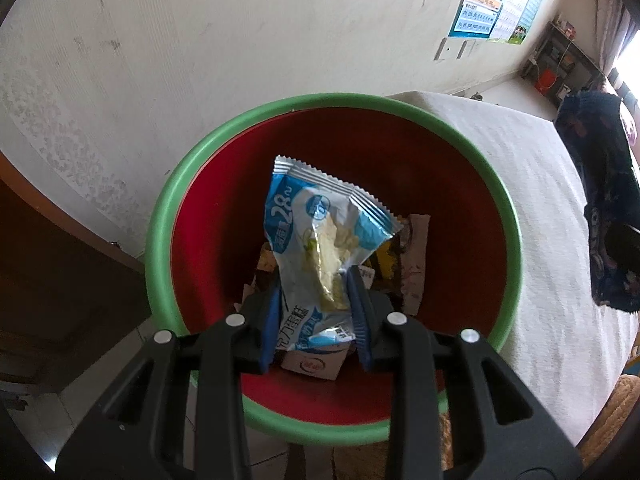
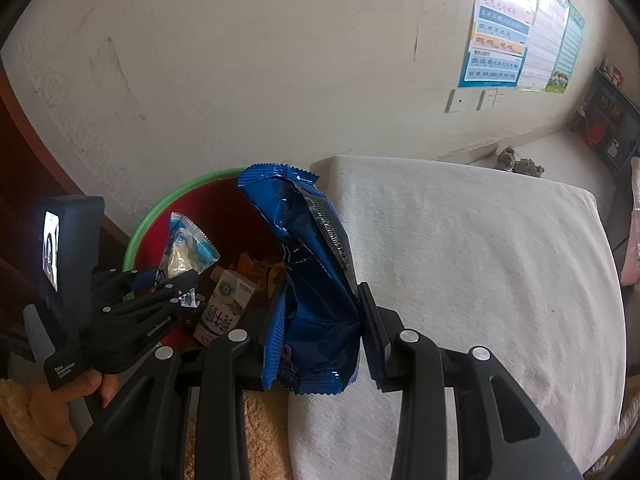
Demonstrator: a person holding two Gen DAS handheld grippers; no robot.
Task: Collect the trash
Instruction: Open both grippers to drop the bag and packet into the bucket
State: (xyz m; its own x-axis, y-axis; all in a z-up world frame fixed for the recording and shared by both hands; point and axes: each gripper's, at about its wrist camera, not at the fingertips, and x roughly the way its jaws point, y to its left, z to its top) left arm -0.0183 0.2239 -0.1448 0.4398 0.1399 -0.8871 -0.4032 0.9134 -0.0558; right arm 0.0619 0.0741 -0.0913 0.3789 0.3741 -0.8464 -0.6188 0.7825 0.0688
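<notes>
My left gripper is shut on a light blue and white snack wrapper, which hangs over the mouth of a red bin with a green rim. Inside the bin lie a small milk carton and other wrappers. From the right wrist view, my right gripper is shut on a crumpled dark blue snack bag, held just right of the bin, over the table's edge. The left gripper with its wrapper shows there too, above the bin, with a hand on its handle.
A table under a white cloth stands right of the bin. A pale wall rises close behind, with a poster and sockets. Dark wooden furniture stands left of the bin. A dark patterned cloth hangs at the table's far side.
</notes>
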